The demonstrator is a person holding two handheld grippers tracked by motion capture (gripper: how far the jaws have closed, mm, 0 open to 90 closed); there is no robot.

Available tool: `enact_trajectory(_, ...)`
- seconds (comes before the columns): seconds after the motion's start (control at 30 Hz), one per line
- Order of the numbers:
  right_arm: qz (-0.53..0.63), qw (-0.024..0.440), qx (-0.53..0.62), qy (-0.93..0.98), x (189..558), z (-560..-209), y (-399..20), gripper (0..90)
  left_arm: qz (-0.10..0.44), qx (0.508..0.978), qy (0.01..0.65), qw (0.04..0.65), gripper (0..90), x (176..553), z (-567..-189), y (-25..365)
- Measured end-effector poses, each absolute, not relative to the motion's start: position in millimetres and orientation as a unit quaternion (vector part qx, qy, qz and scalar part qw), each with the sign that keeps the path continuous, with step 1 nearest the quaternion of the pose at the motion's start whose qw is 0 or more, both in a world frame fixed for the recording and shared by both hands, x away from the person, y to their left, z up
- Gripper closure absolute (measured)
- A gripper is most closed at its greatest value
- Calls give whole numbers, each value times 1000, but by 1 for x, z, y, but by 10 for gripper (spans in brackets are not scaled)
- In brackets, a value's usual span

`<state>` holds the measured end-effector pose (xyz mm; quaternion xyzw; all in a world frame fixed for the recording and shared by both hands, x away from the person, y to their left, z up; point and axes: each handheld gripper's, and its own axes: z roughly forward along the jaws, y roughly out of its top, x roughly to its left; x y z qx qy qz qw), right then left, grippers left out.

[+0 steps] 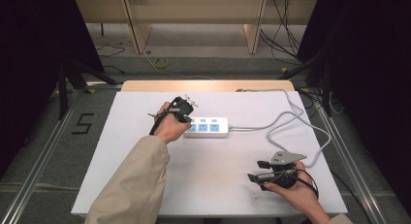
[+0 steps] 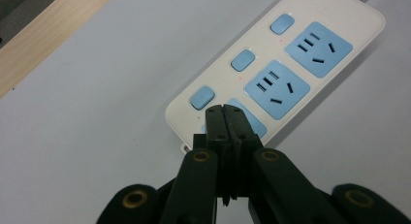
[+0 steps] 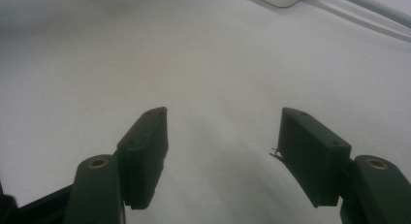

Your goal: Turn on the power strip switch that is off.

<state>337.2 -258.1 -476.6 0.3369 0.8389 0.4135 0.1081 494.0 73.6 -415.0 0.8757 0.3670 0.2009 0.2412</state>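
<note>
Left gripper [image 2: 225, 118], jaws clenched, poised over power strip's [image 2: 286, 64] near end switch [image 2: 202, 97] (right gripper [image 3: 223, 151] released, well apart).

A white sheet [image 1: 145, 156] covered the wooden table [image 1: 203, 85]. On the floor to its left sat a black "5" mark [image 1: 83, 123], and beyond it lay a yellow cable coil [image 1: 161, 63] near wooden furniture legs [image 1: 137, 27].
</note>
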Motion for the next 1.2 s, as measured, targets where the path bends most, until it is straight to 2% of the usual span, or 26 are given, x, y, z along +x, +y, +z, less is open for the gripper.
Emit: enact_trajectory(1.2,413,106,335,841,338,-477,-259,361,207,886,352,221,897,514,-417,62)
